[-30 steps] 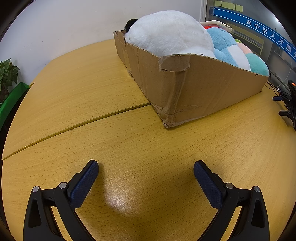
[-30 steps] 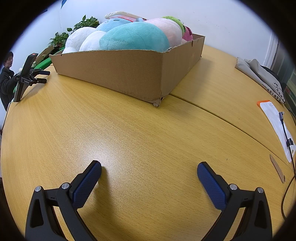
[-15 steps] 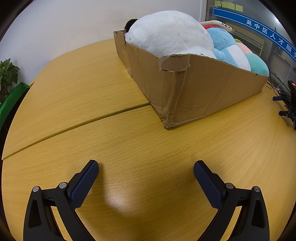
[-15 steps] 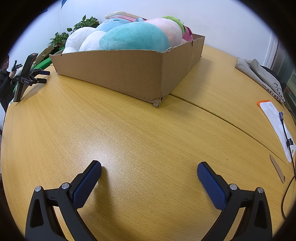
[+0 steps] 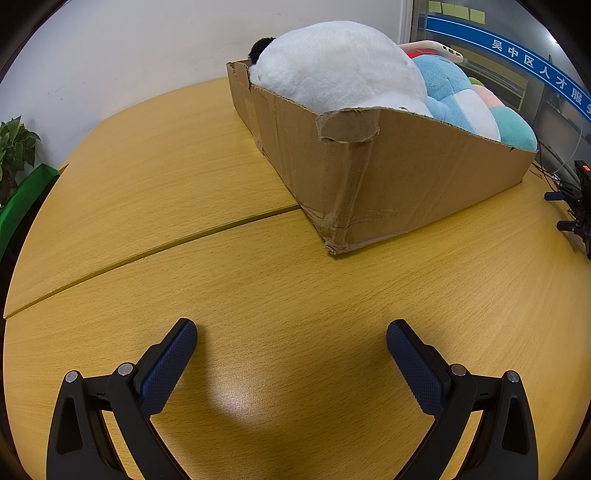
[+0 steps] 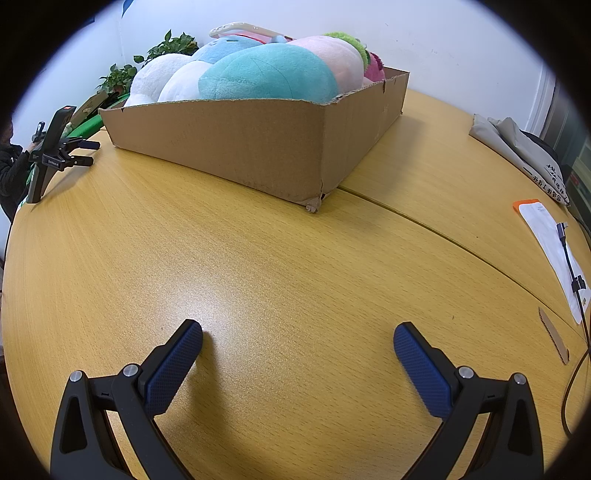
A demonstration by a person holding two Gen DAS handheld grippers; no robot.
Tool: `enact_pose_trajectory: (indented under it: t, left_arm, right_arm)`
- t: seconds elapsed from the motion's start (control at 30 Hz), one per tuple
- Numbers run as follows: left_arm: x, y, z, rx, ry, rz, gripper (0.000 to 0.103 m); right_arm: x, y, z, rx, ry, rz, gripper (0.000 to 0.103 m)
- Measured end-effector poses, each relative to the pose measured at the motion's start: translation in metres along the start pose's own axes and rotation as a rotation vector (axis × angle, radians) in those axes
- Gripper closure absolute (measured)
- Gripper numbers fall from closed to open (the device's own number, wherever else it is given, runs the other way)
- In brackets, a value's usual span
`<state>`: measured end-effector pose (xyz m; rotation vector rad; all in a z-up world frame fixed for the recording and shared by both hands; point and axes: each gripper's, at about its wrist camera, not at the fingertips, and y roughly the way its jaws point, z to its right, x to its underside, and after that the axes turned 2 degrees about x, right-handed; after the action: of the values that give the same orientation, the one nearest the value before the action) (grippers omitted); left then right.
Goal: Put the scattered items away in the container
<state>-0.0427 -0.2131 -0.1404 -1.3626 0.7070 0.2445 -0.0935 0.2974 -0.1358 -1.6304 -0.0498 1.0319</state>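
Left gripper [image 5: 291, 328] spread empty; plush-filled cardboard box [image 5: 406, 177] ahead.

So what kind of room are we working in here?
Probably an office or meeting room: a large wooden table, a blue Chinese-lettered banner on glass, sticky notes and potted plants.

A phone on a black clamp stand [image 6: 51, 147] sits at the table's [image 6: 258, 266] left edge; a white packet [image 6: 550, 247] (cable across it) and folded grey cloth [image 6: 517, 147] lie along the right edge.
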Motion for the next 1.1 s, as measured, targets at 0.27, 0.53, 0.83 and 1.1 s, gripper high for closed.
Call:
enact_pose_trajectory:
  t: [0.27, 0.53, 0.83, 1.1]
  left_arm:
    - [0.0, 0.0, 0.0, 0.0, 0.0, 0.0, 0.0]
    - [0.0, 0.0, 0.0, 0.0, 0.0, 0.0, 0.0]
    - [0.0, 0.0, 0.0, 0.0, -0.001, 0.0, 0.0]
    - [0.0, 0.0, 0.0, 0.0, -0.001, 0.0, 0.0]
  right_arm:
    - [0.0, 0.0, 0.0, 0.0, 0.0, 0.0, 0.0]
    - [0.0, 0.0, 0.0, 0.0, 0.0, 0.0, 0.0]
    - [-0.002, 0.002, 0.016, -0.009, -0.003, 0.001, 0.0]
    - [-0.003, 0.003, 0.049, -0.07, -0.082, 0.003, 0.0]
